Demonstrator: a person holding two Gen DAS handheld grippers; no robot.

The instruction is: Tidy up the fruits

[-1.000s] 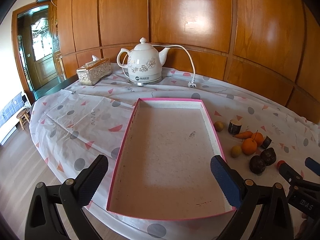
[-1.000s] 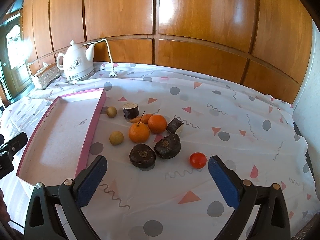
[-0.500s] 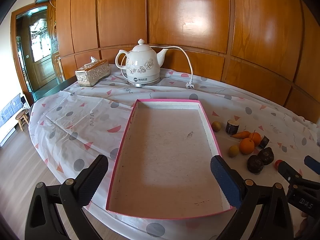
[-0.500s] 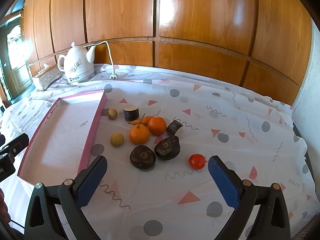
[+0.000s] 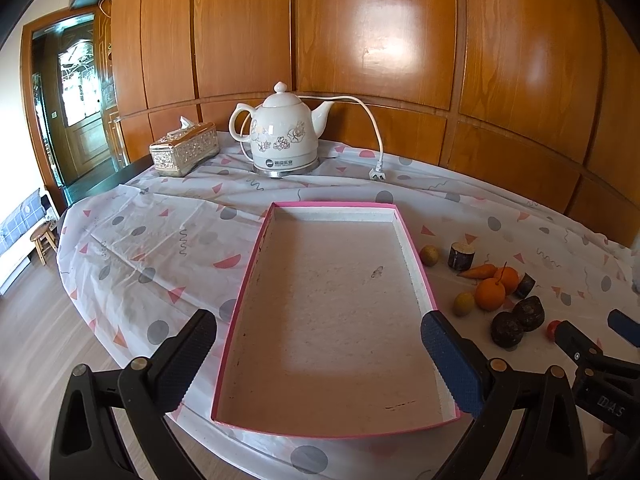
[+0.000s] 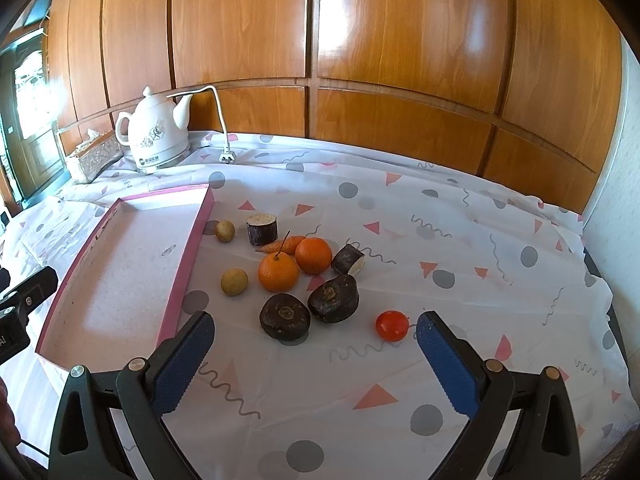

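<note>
A pink-rimmed tray with nothing in it lies on the patterned tablecloth. Right of it sits a cluster: two oranges, a small carrot, two yellowish round fruits, two dark round fruits, two dark cut stubs, and a red tomato. My left gripper hangs open over the tray's near end. My right gripper is open just short of the dark fruits and the tomato, holding nothing.
A white floral kettle with its cord and plug stands at the back, beside a silver tissue box. Wooden wall panels lie behind. The table's left edge drops to the floor, where a stool stands.
Both cameras have pulled back and risen slightly, so the tray and fruits appear a bit lower and farther. Nothing on the table has moved; both grippers stay open.
</note>
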